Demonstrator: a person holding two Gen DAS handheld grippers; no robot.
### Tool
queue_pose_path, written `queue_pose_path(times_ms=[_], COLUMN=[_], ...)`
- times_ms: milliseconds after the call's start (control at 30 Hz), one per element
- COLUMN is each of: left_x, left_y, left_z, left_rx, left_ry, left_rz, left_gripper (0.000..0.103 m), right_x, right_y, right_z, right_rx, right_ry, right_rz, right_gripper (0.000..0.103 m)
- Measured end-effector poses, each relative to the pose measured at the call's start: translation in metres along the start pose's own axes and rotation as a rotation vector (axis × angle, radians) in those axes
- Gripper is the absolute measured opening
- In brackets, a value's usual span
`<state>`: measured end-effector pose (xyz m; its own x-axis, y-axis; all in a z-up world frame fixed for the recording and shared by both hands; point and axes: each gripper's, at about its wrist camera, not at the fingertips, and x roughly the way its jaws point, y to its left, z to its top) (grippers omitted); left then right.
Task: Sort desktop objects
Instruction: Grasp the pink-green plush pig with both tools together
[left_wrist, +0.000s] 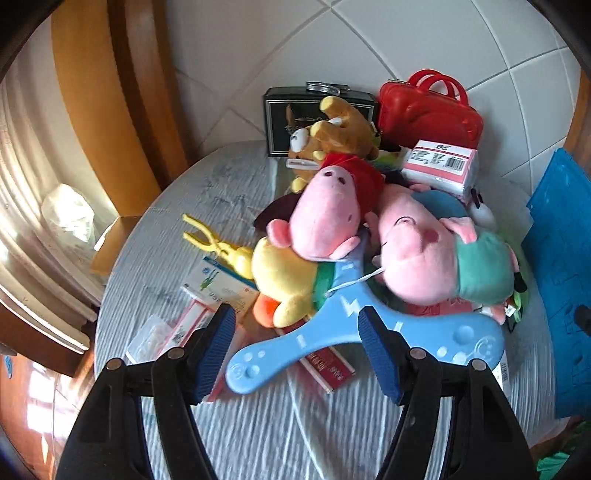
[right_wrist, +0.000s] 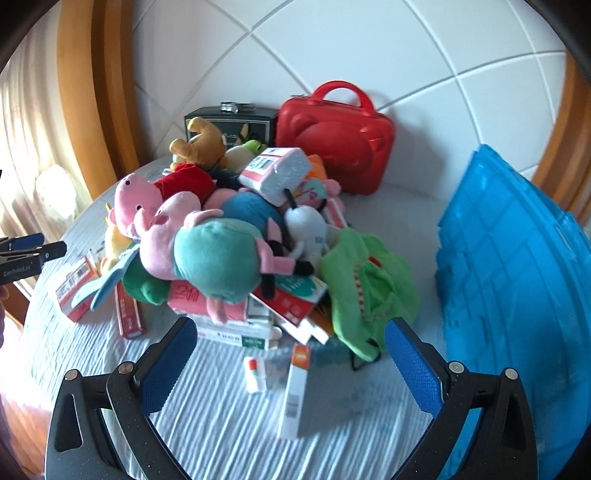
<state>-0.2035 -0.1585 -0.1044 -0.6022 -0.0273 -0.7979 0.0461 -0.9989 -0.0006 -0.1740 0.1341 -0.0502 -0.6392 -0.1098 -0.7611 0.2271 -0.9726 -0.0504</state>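
A heap of toys and boxes lies on the striped table. In the left wrist view two pink pig plushes, a yellow plush, a brown plush and a light blue boomerang toy lie ahead of my left gripper, which is open and empty above the boomerang. In the right wrist view my right gripper is open and empty before the heap, near a green plush, a white-and-orange box and a small tube. The left gripper also shows in the right wrist view at the left edge.
A red toy suitcase and a dark tin case stand at the back by the tiled wall. A blue plastic crate stands at the right. Flat medicine boxes and a yellow plastic tool lie left of the heap.
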Motion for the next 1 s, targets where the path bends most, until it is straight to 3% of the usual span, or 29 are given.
queue_pose_path(times_ms=[167, 500, 800, 900, 1000], left_x=[0.029, 0.084, 0.103, 0.107, 0.113], left_y=[-0.033, -0.106, -0.116, -0.120, -0.126], left_z=[0.013, 0.020, 0.030, 0.030, 0.034], left_rx=[0.065, 0.303, 0.369, 0.402, 0.414], left_ry=[0.039, 0.116, 0.118, 0.115, 0.111], left_rz=[-0.064, -0.191, -0.260, -0.258, -0.251], left_gripper=[0.068, 0.068, 0.070, 0.080, 0.082], right_x=[0.037, 0.108, 0.138, 0.143, 0.152], right_y=[0.004, 0.015, 0.021, 0.024, 0.026], right_z=[0.016, 0.028, 0.037, 0.041, 0.045], right_rx=[0.011, 0.083, 0.120, 0.115, 0.115], right_ry=[0.039, 0.157, 0.190, 0.184, 0.180], right_rz=[0.051, 0.142, 0.209, 0.226, 0.247], right_gripper=[0.103, 0.103, 0.103, 0.103, 0.103])
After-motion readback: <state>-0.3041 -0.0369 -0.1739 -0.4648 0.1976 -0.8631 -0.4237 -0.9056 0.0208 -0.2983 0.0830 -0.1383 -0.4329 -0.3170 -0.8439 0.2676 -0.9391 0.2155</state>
